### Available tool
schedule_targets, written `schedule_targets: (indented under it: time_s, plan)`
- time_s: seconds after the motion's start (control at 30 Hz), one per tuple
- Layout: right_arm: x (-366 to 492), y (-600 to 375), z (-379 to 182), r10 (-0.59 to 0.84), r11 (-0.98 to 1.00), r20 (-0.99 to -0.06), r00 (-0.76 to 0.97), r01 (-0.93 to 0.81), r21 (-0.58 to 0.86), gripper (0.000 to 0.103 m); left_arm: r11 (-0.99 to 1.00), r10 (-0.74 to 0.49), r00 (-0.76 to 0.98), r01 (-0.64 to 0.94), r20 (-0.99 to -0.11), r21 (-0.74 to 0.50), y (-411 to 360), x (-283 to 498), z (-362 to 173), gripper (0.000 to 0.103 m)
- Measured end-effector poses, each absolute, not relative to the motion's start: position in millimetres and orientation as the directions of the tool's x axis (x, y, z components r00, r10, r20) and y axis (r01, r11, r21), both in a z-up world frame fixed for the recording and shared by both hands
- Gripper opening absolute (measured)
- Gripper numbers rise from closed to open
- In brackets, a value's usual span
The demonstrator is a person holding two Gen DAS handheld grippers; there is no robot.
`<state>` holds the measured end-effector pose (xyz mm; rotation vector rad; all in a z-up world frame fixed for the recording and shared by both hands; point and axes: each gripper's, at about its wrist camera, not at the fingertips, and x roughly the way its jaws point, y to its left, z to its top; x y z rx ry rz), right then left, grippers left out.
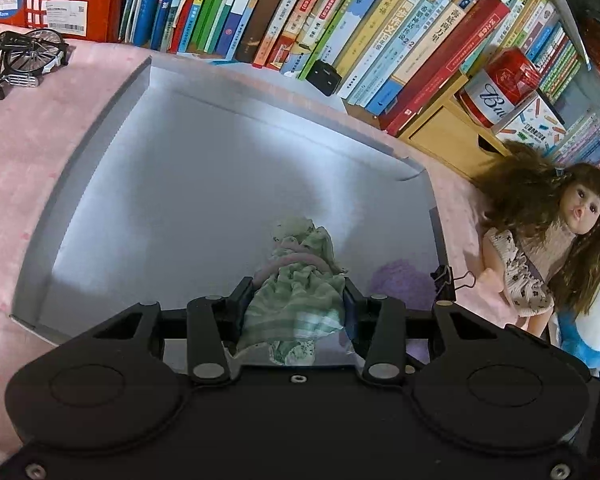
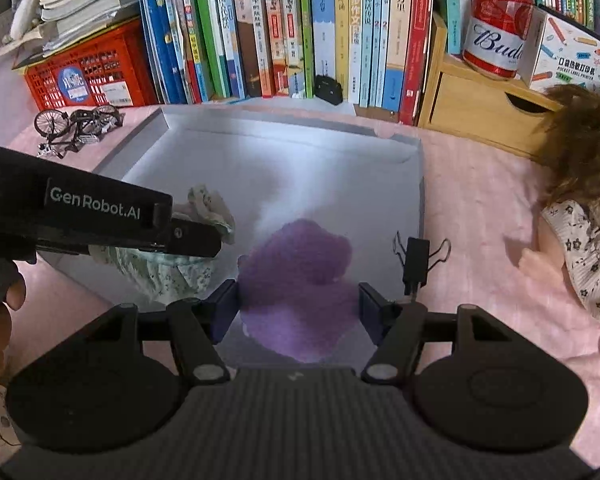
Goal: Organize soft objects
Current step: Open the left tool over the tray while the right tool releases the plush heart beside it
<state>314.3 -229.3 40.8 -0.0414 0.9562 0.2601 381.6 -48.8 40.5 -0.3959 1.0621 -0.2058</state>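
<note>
My left gripper (image 1: 298, 296) is shut on a green and white cloth doll (image 1: 296, 280) and holds it over the near part of a grey tray (image 1: 160, 152). The doll also shows in the right wrist view (image 2: 168, 264), under the left gripper (image 2: 204, 240). My right gripper (image 2: 298, 304) has its jaws around a purple fuzzy toy (image 2: 300, 280) over the tray's (image 2: 300, 160) near right part. The purple toy shows partly in the left wrist view (image 1: 400, 280).
A long-haired doll (image 1: 556, 240) lies on the pink cloth right of the tray, next to a blue and white plush (image 1: 596, 320). A black binder clip (image 2: 416, 260) sits on the tray's right rim. Books (image 2: 280, 28), a red crate (image 2: 88, 72), a toy bicycle (image 2: 76, 124) and a can (image 2: 496, 28) stand behind.
</note>
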Motion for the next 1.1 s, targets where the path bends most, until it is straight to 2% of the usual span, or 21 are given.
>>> schedule_targets:
  time_s: [0.07,0.2,0.37,0.57,0.67,1.1]
  plan:
    - [315,-229,39,0.194,0.97,-0.814,0.547,-0.231,0.075,0.077,0.911,-0.35,0.474,-0.029,-0.807,-0.412,-49,381,39,0.042]
    - [315,-230,38,0.206,0.968,-0.811,0.547,-0.236,0.087,0.082,0.911,-0.344,0.477,-0.038,-0.809,-0.41,-48,380,39,0.045]
    - [311,-230,44,0.213,0.966,-0.796,0.567,-0.245,0.083,0.089,0.917,-0.336,0.499,-0.021,-0.799,-0.399,-45,376,48,0.056]
    - [302,-232,51,0.204,0.97,-0.782,0.589,-0.231,0.079,0.092,0.943,-0.289,0.545,0.022,-0.787,-0.331,-44,360,74,0.068]
    - [296,-232,59,0.195,0.972,-0.773,0.603,-0.227,0.067,0.092,0.948,-0.276,0.574,0.03,-0.771,-0.317,-40,350,90,0.071]
    - [244,-232,112,0.184,0.974,-0.685,0.705,-0.225,0.03,0.096,0.95,-0.269,0.658,0.062,-0.704,-0.305,-28,295,140,0.073]
